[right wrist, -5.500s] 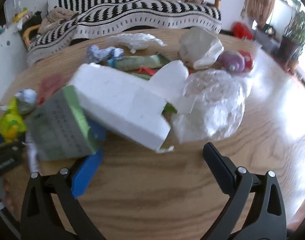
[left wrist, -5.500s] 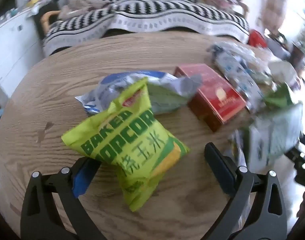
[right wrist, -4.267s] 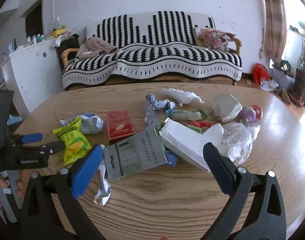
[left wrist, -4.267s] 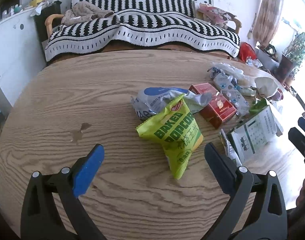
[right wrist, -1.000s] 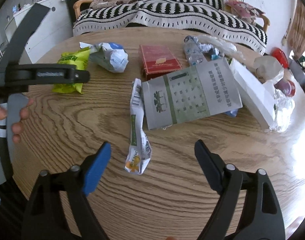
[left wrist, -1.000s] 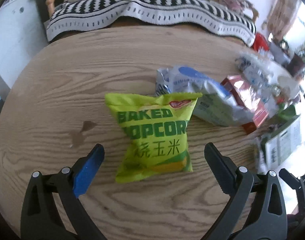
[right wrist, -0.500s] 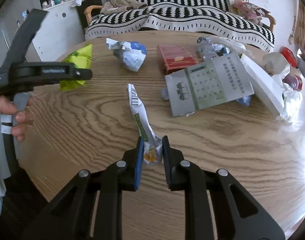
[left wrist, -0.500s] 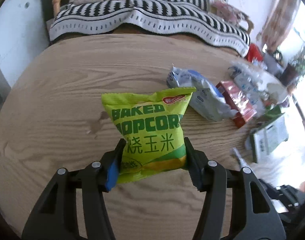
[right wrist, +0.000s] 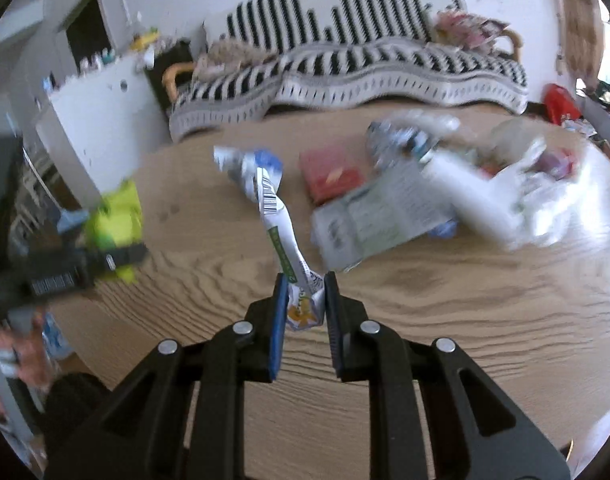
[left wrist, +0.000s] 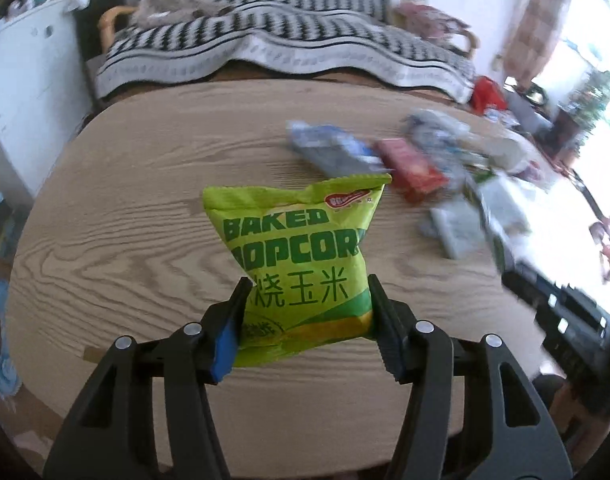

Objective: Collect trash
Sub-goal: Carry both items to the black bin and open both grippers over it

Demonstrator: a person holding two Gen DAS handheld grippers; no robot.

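Note:
A bright green popcorn bag (left wrist: 301, 264) hangs above the round wooden table (left wrist: 137, 184), and my left gripper (left wrist: 307, 316) is shut on its lower end. In the right wrist view that same green popcorn bag (right wrist: 117, 216) shows blurred at the left, in the left gripper (right wrist: 85, 264) held by a hand (right wrist: 21, 356). My right gripper (right wrist: 305, 308) is shut on the bottom of a long twisted white wrapper (right wrist: 281, 232), which sticks up and away from the jaws, clear of the table (right wrist: 465, 320).
More trash lies on the table's far right: a crumpled blue-white bag (right wrist: 245, 168), a red box (right wrist: 333, 176), a grey printed carton (right wrist: 381, 212), a white box (right wrist: 469, 192) and clear plastic. A striped sofa (left wrist: 285, 48) stands behind, a white cabinet (left wrist: 17, 92) to the left.
Both grippers closed, the left on the popcorn bag and the right on the twisted wrapper, and both items have been lifted off the table. The views have pulled back and up.

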